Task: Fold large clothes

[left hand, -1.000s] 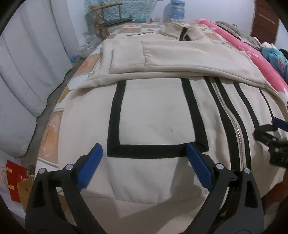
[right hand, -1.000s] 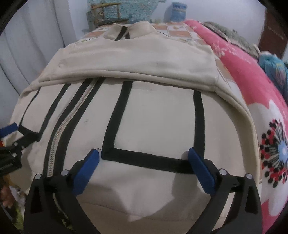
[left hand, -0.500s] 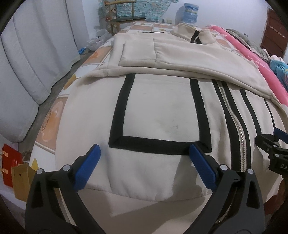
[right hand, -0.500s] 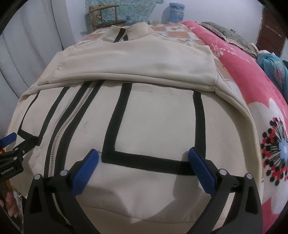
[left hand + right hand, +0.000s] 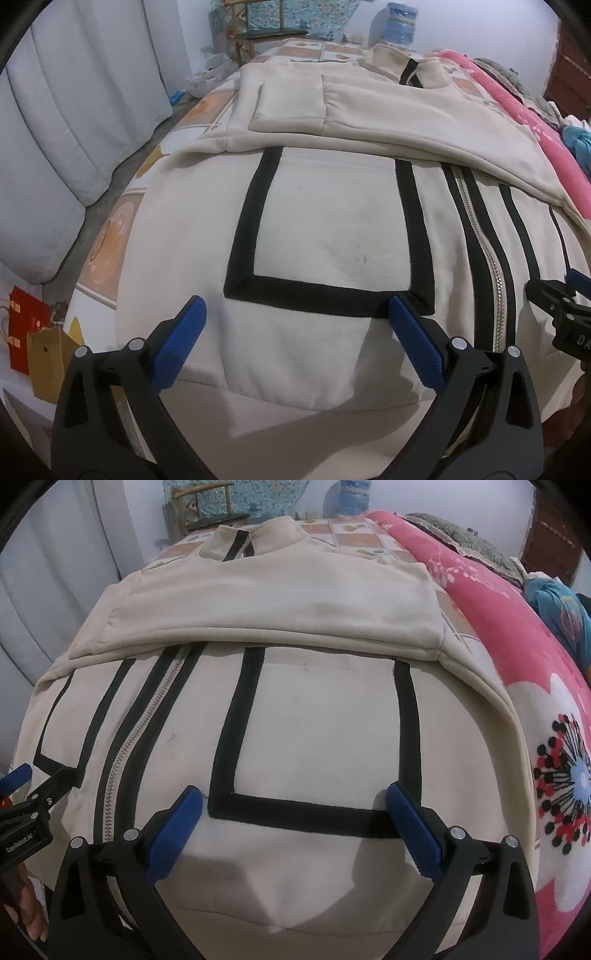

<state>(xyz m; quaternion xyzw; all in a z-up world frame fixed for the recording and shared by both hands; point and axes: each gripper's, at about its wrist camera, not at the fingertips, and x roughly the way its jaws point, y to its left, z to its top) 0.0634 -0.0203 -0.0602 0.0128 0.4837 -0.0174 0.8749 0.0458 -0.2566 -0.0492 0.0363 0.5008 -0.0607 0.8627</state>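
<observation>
Fingers [image 5: 184, 332] of both grippers are held spread, empty, above the hem. Beyond them a cream jacket [image 5: 332, 229] is laid flat, sleeves folded across; a pink blanket [image 5: 517, 635] is seen right of the right gripper [image 5: 295, 812].

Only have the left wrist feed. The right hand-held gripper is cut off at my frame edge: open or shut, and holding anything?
Observer: The right hand-held gripper is open, blue pads spread wide, holding nothing, near the bottom hem of the cream zip-up jacket with black trim.
Operator: What's beside the jacket on that side?
Observer: A pink blanket runs along the jacket's right edge, with a large white flower print dotted in black and red.
Operator: Is the right pocket flat?
Observer: Yes. The black-outlined pocket lies smooth, and its top edge goes under the folded cream sleeve.
</observation>
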